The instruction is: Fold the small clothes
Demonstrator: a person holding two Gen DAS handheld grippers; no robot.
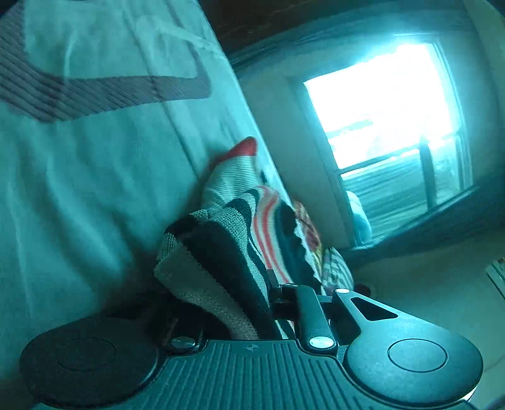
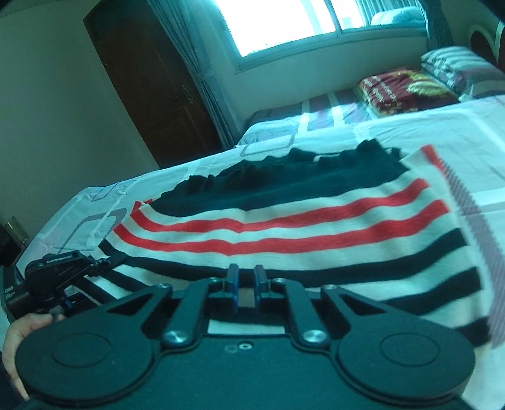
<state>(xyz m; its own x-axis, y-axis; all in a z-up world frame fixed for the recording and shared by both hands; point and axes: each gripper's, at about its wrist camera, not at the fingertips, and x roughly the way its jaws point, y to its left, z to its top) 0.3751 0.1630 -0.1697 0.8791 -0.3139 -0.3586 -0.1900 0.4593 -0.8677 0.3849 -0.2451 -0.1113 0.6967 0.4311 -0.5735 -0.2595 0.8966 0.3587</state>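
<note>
A knitted garment [image 2: 284, 227] with white, red and black stripes and a black scalloped far hem lies spread on the bed sheet [image 2: 410, 132]. My right gripper [image 2: 246, 280] is at its near edge, the blue pads [image 2: 233, 284] drawn close together with the cloth between them. In the left wrist view, which is rolled to one side, the same garment [image 1: 227, 239] is bunched over my left gripper [image 1: 265, 293]. It hides one finger, and the jaws look shut on the fabric. The left gripper [image 2: 68, 268] also shows at the garment's left corner, held by a hand [image 2: 25, 328].
The patterned bed sheet [image 1: 79, 189] covers a wide bed. A folded maroon blanket [image 2: 401, 91] and striped pillows [image 2: 457, 69] lie at the far right. A brown door [image 2: 151, 94], a curtain [image 2: 195, 63] and a bright window [image 2: 277, 22] stand beyond the bed.
</note>
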